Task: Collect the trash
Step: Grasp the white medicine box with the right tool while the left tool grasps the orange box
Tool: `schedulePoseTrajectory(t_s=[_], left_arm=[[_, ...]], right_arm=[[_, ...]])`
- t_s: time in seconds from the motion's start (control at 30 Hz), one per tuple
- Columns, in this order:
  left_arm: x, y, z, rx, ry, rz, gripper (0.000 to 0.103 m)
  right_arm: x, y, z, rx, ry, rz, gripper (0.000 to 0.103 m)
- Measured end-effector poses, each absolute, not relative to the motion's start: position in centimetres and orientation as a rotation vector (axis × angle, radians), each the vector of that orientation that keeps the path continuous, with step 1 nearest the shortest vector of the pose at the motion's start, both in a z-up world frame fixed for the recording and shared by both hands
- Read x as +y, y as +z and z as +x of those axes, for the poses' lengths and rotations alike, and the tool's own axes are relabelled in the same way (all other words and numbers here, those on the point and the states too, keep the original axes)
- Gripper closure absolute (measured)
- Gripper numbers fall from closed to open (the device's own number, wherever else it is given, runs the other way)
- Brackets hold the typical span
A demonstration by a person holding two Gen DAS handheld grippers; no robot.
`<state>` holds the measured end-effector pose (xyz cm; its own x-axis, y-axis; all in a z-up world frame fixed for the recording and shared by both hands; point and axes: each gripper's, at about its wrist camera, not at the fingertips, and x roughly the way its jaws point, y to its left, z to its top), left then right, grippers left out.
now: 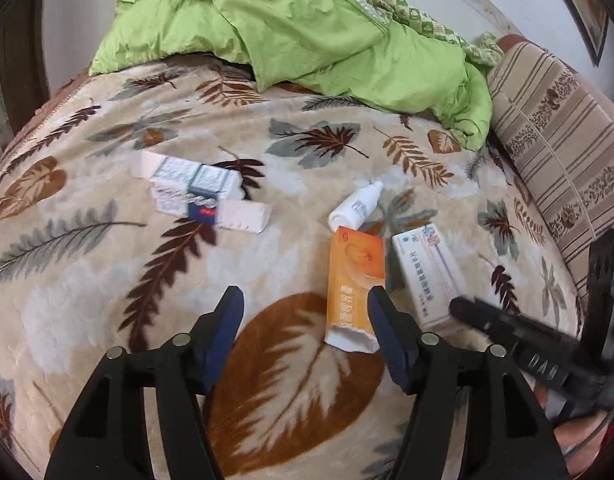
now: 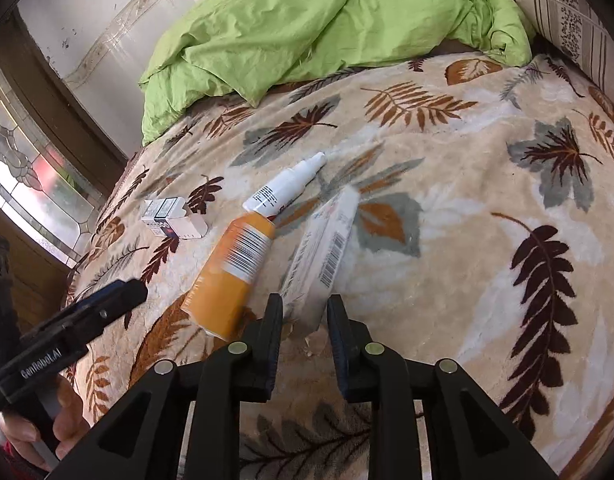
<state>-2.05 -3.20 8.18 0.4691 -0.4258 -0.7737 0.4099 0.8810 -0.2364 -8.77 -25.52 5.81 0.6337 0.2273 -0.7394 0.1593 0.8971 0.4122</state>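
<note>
Trash is seen scattered on a leaf-patterned blanket [image 1: 107, 280] ahead of both tongs.

An orange box [image 1: 353, 280] is found just inside the right finger of the left gripper [image 1: 305, 304], whose jaws are held apart and clamped on nothing. A white box [image 2: 327, 248] is reached by the right gripper [image 2: 305, 312]; its near end is seen between the narrowly parted jaws, but contact with the pads cannot be told. A white bottle [image 2: 285, 188] is lying beyond both boxes, and opened blue-and-white packets [image 1: 199, 194] are seen farther left. A green quilt [image 1: 307, 28] is heaped at the far side.
</note>
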Motion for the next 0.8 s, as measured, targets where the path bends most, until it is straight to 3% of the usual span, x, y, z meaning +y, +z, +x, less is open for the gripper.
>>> schedulePoseTrajectory(t_s=[0.3, 0.4, 0.8], left_arm=[[-8.6, 4.7, -0.9, 1.003, -0.445, 0.128, 0.034], [-9.2, 3.9, -0.5, 0.985, -0.410, 0.159, 0.021], [-9.1, 3.6, -0.7, 0.941, -0.444, 0.124, 0.018]], right_arm=[[-28.4, 5.0, -9.0, 0.897, -0.065, 0.604, 0.065], [-29.0, 4.8, -9.0, 0.893, -0.087, 0.631, 0.061], [-28.8, 5.0, -8.9, 0.874, -0.095, 0.647, 0.058]])
